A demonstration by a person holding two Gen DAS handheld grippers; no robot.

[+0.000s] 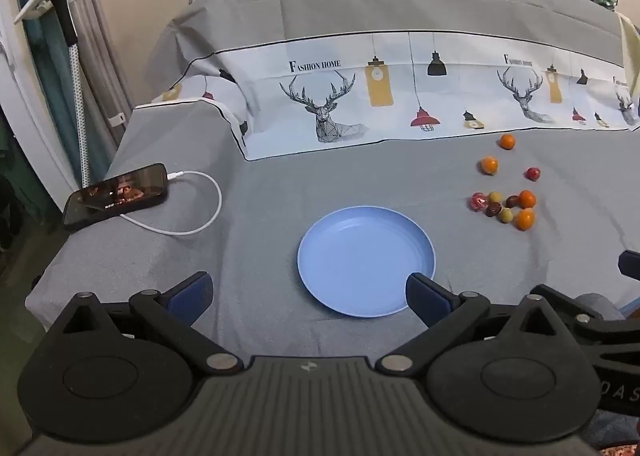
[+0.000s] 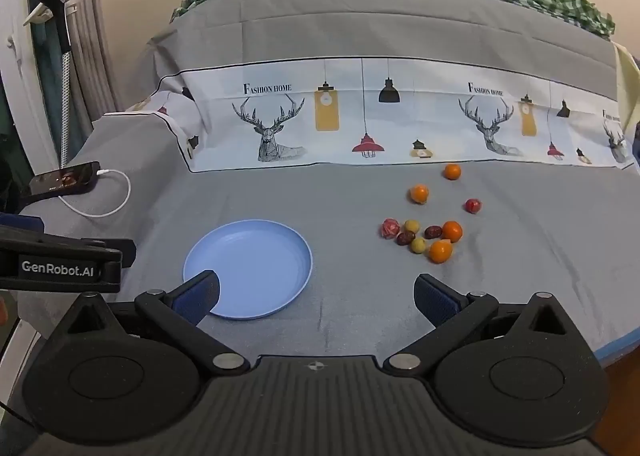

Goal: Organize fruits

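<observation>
Both wrist views sit low at the near edge of the bench (image 1: pixel 400 184), looking forward and slightly down past their own tongs. Left view centres the blue plate (image 1: pixel 366 261); right view sits further right (plate (image 2: pixel 248 269) lower-left). Both share the plate, the fruit cluster (image 2: pixel 424 236) and the deer-print cloth (image 2: pixel 360 116).

On the bed, the plate (image 2: pixel 248 270) lies left of the scattered fruits (image 2: pixel 430 234) (three stray behind the cluster); the phone (image 2: pixel 66 179) lies far left.
</observation>
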